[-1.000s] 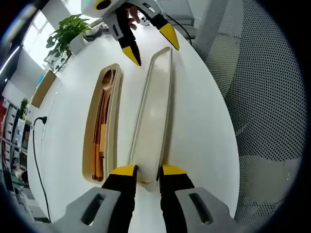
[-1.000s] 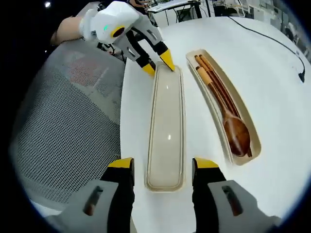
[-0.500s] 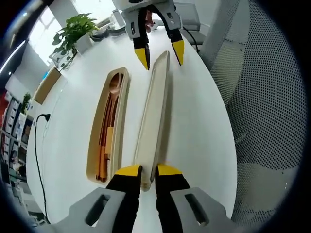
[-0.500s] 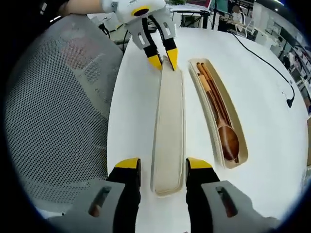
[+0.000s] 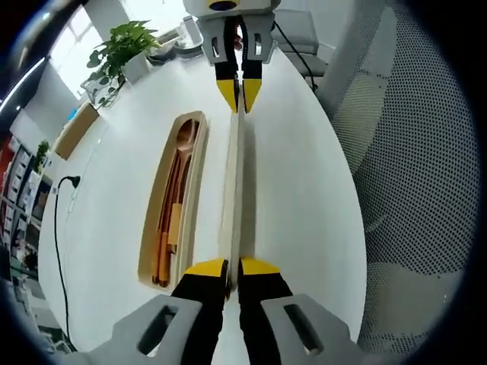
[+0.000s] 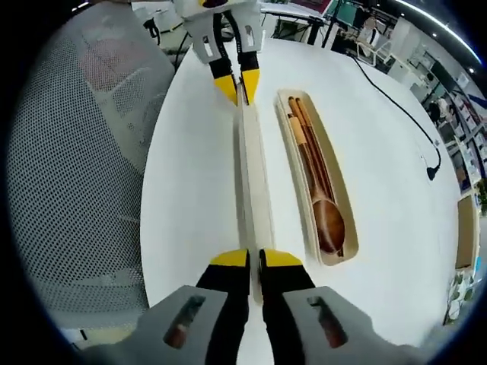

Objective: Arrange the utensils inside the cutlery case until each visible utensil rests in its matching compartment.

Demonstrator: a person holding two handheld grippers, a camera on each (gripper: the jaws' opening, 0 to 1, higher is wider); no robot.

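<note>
Glossy white table (image 6: pixel 190 167), matt cream plastic lid (image 6: pixel 250 175), brown wooden spoon (image 6: pixel 327 217).

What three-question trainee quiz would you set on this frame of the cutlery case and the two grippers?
1. True or false: the left gripper and the right gripper pinch opposite ends of the cutlery case lid.
2. Which utensil lies in the cutlery case tray? A. metal fork B. wooden spoon C. plastic knife
3. Fill in: the lid is turned up on its ____, beside the tray on the white table.

Key: 1 true; 2 B; 3 edge.
</note>
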